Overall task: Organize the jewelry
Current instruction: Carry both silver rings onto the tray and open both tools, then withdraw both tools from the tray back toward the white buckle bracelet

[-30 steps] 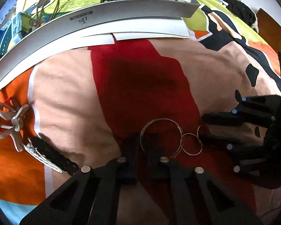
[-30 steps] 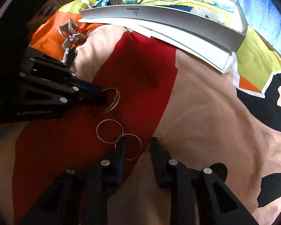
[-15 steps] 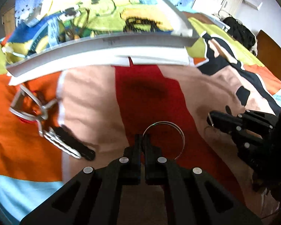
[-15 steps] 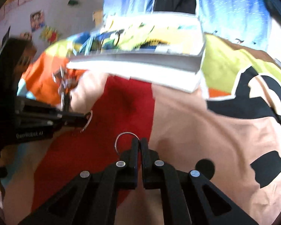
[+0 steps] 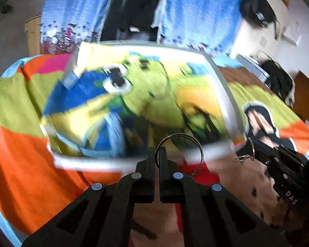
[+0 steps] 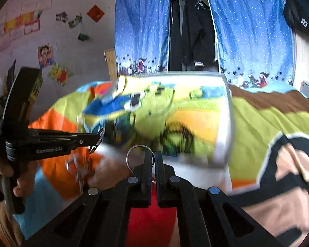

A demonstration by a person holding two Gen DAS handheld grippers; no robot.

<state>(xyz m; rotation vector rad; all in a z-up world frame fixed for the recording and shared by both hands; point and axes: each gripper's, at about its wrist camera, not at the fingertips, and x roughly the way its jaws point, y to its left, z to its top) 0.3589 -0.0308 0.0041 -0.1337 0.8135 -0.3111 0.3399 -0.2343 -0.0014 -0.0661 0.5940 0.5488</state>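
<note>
My left gripper (image 5: 157,154) is shut on a large silver hoop (image 5: 201,154) and holds it in the air above the near rim of the white box (image 5: 223,86). In the right wrist view my right gripper (image 6: 153,158) is shut on a smaller silver hoop (image 6: 128,156), also in front of that white box (image 6: 226,123). Each gripper shows in the other's view: the right gripper (image 5: 248,146) at the right edge, the left gripper (image 6: 98,138) at the left with a hand (image 6: 20,183) on its handle. The box's contents are blurred.
The box lies on a bed with a colourful cartoon bedspread (image 5: 14,144). Blue curtains (image 6: 142,30) and hanging dark clothes (image 6: 192,33) stand behind it. A black bag (image 5: 280,82) lies at the far right. Blurred metal clips (image 6: 80,164) lie left of the box.
Both grippers have risen off the red patch of the bedspread, each carrying a hoop, and now face the box. The right gripper's jaws closed on the small hoop.
</note>
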